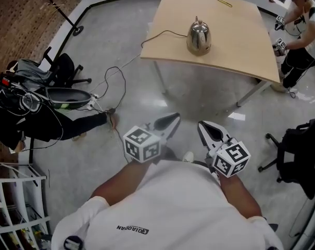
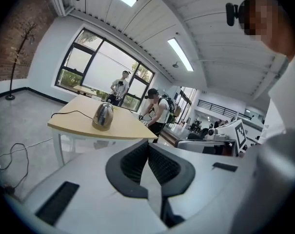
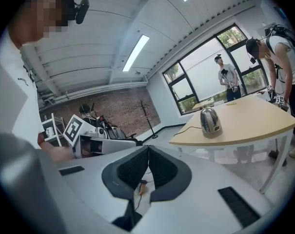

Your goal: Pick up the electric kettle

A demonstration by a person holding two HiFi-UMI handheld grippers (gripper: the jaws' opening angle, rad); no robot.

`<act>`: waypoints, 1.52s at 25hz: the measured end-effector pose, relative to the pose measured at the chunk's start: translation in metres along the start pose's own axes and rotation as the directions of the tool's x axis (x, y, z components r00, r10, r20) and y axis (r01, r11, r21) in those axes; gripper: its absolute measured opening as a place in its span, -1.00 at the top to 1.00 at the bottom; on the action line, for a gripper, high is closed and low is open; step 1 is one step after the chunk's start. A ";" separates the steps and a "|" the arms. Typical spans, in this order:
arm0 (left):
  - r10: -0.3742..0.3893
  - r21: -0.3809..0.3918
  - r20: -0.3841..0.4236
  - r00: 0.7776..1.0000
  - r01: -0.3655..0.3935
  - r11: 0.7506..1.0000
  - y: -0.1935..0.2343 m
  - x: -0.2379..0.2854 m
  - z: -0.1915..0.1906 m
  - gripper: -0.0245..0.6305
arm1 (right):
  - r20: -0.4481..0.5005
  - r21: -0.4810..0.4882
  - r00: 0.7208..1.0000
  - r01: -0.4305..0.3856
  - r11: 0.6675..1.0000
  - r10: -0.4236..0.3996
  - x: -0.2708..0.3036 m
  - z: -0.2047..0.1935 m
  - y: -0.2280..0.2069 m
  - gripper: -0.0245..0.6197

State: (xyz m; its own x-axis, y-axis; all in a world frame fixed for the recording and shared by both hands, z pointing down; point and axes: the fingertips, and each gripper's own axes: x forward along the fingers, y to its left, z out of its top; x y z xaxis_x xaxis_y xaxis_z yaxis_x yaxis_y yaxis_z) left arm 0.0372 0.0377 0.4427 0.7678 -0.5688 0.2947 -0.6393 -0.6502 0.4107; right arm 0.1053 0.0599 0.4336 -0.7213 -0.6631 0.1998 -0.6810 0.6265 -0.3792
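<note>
The electric kettle (image 1: 199, 35) is shiny steel and stands upright on a light wooden table (image 1: 240, 40) well ahead of me. Its black cord (image 1: 160, 35) runs off the table's left edge toward the floor. The kettle also shows in the left gripper view (image 2: 103, 116) and in the right gripper view (image 3: 210, 122), small and far off. My left gripper (image 1: 174, 117) and right gripper (image 1: 203, 125) are held side by side over the floor, both pointing toward the table. Each one (image 2: 148, 143) (image 3: 148, 147) is shut, pads together with nothing between them.
Cables (image 1: 113, 87) trail across the grey floor left of my path. An office chair with bags (image 1: 58, 72) stands at the left and a black chair (image 1: 303, 155) at the right. A white rack (image 1: 11, 202) is at the lower left. A person (image 1: 303, 30) stands at the table's right end.
</note>
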 end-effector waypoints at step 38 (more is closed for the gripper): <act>-0.013 0.069 -0.079 0.997 0.018 0.997 0.095 0.050 0.039 0.94 | -0.045 0.109 0.996 0.086 0.990 -0.082 0.091 0.005 -0.069 0.86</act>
State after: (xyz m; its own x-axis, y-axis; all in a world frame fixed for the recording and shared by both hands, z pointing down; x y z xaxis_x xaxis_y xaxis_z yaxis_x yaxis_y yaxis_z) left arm 0.0130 -0.0722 0.4628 0.7768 -0.5188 0.3571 -0.6266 -0.6937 0.3551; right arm 0.0879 -0.0458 0.4730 -0.6682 -0.6929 0.2708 -0.7228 0.5183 -0.4571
